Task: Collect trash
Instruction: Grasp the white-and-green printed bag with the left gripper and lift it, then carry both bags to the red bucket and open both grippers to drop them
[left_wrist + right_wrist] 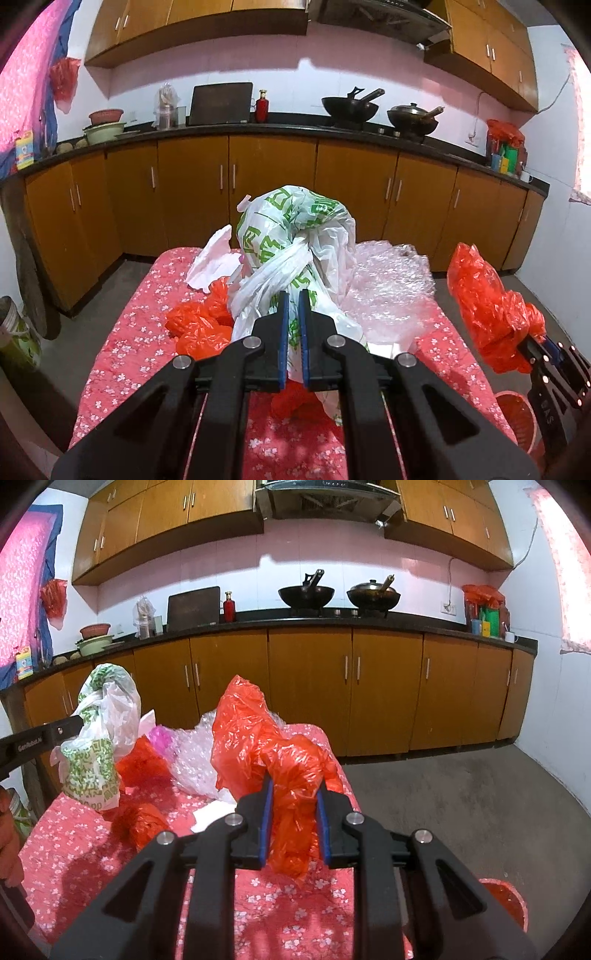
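Plastic in the left gripper (292,295): a white bag printed with green (295,236); the blue-padded fingers (283,332) are pinched almost fully together on its twisted neck, and the bag stands lifted above the table.
Right gripper (294,786): fingers (266,819) part-way closed, pressing from both sides on a bunched orange-red plastic bag (273,753) that is raised clear of the table; the bag's loose end hangs down between the fingers.
Table (122,354): covered with a pink-red cloth printed with small white flowers.
Trash on the table: clear bubble wrap (391,284) on the far right part; crumpled white paper (214,258) at the far left; more small orange-red bags (199,325) just beside and below the lifted white bag.
Basket (517,417): an orange-red mesh basket on the floor by the table's right edge, near the right gripper.
Background: wooden kitchen cabinets (310,686) under a dark worktop, with two dark woks (306,594) on the stove.
Person: part of a hand (9,834) shows at the left edge of the right wrist view.
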`<state>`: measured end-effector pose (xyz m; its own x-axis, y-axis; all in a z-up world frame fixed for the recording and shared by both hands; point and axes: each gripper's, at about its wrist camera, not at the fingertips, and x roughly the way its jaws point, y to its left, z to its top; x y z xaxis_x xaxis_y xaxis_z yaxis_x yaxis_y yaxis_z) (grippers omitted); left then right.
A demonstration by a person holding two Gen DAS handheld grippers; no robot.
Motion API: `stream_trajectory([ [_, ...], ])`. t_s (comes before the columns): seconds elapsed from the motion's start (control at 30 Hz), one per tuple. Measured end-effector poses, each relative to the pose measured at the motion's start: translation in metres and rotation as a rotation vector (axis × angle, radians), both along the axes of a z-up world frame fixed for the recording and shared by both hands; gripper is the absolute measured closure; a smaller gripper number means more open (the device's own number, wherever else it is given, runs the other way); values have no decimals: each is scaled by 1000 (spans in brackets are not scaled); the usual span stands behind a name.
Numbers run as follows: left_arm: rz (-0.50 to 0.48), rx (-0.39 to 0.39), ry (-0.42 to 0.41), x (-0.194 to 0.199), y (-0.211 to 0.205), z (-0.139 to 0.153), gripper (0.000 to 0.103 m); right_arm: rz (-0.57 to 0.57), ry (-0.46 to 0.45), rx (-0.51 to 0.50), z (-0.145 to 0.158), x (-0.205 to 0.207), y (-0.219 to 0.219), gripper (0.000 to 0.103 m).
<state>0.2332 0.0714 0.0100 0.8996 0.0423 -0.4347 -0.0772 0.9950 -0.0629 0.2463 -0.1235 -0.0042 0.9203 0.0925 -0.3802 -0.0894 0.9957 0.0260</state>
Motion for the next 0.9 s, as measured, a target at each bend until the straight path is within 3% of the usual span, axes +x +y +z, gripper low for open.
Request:
stream_trajectory([
  [0.4,-85,19,-15,-11,-46,13,98,-82,-31,36,19,-19,-53,82],
  [0.9,-342,-21,21,-24,-158,-2,98,-327,-12,-11,2,-61,-177,82],
])
